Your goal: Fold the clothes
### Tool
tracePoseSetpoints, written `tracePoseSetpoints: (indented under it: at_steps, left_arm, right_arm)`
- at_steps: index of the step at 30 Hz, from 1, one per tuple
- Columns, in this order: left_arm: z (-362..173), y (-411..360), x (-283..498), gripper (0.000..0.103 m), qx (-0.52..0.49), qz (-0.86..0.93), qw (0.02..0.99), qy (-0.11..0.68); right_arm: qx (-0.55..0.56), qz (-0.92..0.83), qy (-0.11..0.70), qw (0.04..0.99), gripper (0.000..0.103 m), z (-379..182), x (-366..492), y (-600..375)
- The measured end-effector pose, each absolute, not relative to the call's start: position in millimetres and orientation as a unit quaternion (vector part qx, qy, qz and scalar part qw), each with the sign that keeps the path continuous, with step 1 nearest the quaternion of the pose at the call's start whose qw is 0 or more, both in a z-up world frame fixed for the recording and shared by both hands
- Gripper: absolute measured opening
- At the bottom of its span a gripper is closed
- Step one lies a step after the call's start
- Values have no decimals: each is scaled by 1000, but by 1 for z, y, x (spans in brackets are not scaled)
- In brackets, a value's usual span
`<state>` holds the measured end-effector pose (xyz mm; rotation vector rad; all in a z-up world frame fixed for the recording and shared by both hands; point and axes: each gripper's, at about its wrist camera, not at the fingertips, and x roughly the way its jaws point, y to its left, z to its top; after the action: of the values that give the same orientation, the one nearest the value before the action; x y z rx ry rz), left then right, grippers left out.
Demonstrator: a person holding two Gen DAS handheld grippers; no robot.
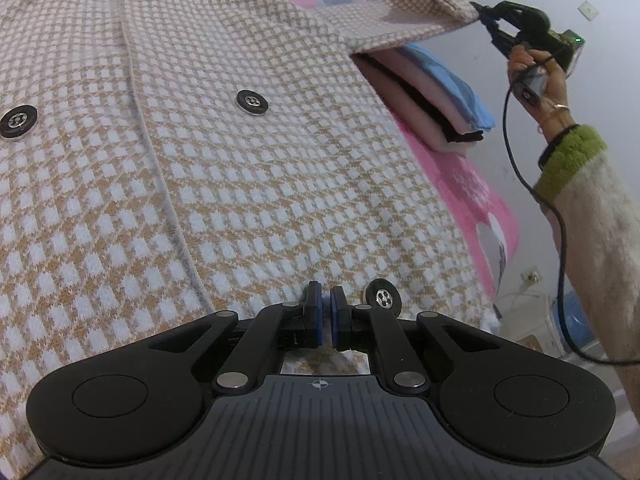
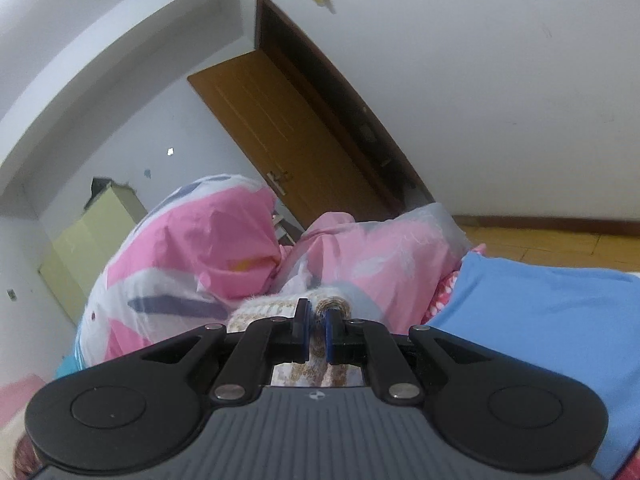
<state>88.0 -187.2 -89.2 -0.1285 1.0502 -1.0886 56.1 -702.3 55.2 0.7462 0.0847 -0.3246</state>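
Note:
A tan and white checked jacket (image 1: 248, 184) with black buttons lies spread over the bed and fills the left wrist view. My left gripper (image 1: 326, 300) is shut on the jacket's near hem, beside a button (image 1: 383, 298). The jacket's sleeve (image 1: 420, 8) is lifted up at the upper right, where my right gripper (image 1: 486, 16) pinches its cuff, held by a hand (image 1: 536, 72) in a green-cuffed sleeve. In the right wrist view my right gripper (image 2: 317, 314) is shut on the checked cuff (image 2: 332, 304), which bunches between the pads.
A stack of folded clothes (image 1: 440, 92), blue, pink and black, lies on the pink bedsheet (image 1: 472, 192) to the right of the jacket. Pink patterned bedding (image 2: 208, 248) is piled ahead of the right gripper, with a blue cloth (image 2: 540, 312) on the right. A wooden door (image 2: 288, 128) stands behind.

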Motion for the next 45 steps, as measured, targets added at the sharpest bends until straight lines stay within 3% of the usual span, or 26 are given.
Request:
tracePoseSetpoints:
  at_steps: [5, 10, 13, 15, 21, 24, 29, 34, 37, 38, 45]
  left_arm:
    - [-90, -186, 89, 7, -57, -497, 724, 475]
    - [-90, -184, 89, 7, -62, -500, 721, 476]
    - [-90, -183, 89, 7, -63, -500, 722, 475]
    - [-90, -183, 89, 7, -66, -499, 722, 475]
    - [-90, -182, 89, 7, -70, -501, 719, 476]
    - [-91, -182, 90, 7, -70, -503, 718, 475]
    - [-92, -181, 91, 7, -76, -502, 717, 478]
    - [-92, -181, 91, 7, -74, -506, 716, 475]
    - [-94, -180, 91, 7, -78, -509, 714, 475]
    - [-94, -180, 91, 7, -80, -510, 713, 475]
    - [-93, -180, 90, 7, -73, -513, 713, 471]
  right_arm:
    - [424, -193, 59, 883, 7, 12, 67, -745]
    - [599, -179, 74, 777, 7, -52, 52, -796]
    - [646, -135, 57, 749, 22, -55, 27, -805]
    - [623, -154, 48, 765, 43, -40, 2, -798]
    - [534, -131, 22, 835, 44, 4, -61, -750]
    - [480, -54, 114, 868, 44, 9, -39, -697]
    - [389, -8, 300, 871, 44, -27, 48, -596]
    - [422, -14, 343, 839, 42, -86, 119, -582]
    - [437, 17, 331, 836, 28, -96, 136, -584]
    - [434, 19, 327, 839, 13, -97, 139, -584]
    - [262, -2, 314, 913, 11, -81, 145, -565]
